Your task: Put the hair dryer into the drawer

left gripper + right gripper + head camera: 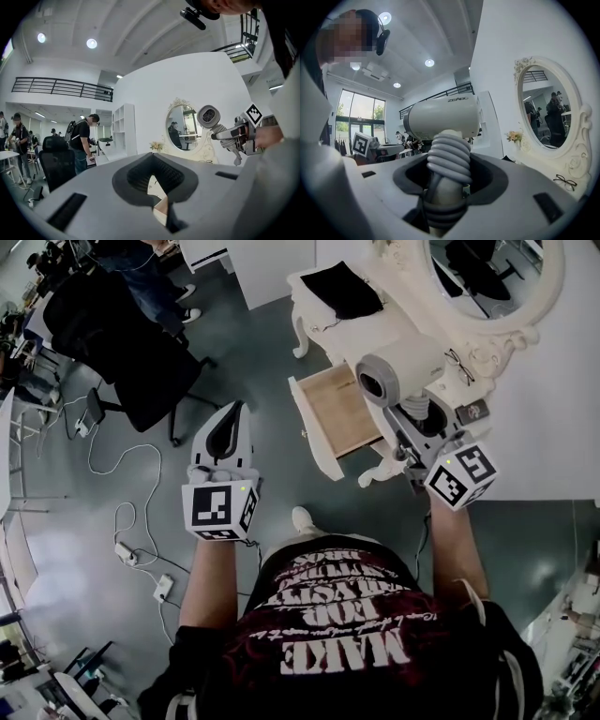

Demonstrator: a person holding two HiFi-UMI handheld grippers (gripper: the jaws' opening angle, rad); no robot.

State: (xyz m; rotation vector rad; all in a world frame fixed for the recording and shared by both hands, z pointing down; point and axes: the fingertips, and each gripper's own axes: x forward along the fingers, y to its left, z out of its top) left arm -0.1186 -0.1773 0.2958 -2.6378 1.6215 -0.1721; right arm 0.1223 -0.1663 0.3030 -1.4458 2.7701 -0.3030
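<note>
A white hair dryer (398,371) with a grey ribbed handle is held upright by my right gripper (420,418), which is shut on the handle. The right gripper view has the dryer (445,117) just ahead, its handle between the jaws of the gripper (447,187). The barrel hangs above the right edge of the open wooden drawer (342,409), which is pulled out of the white dressing table (375,320). My left gripper (230,413) is to the left of the drawer, shut and empty. From the left gripper (152,180) view the dryer (208,116) is at the right.
An oval mirror (487,277) stands on the table, with glasses (459,362) and a black cloth (342,287) on the top. A black office chair (122,343) and floor cables (131,549) lie to the left. A person (84,140) stands farther off.
</note>
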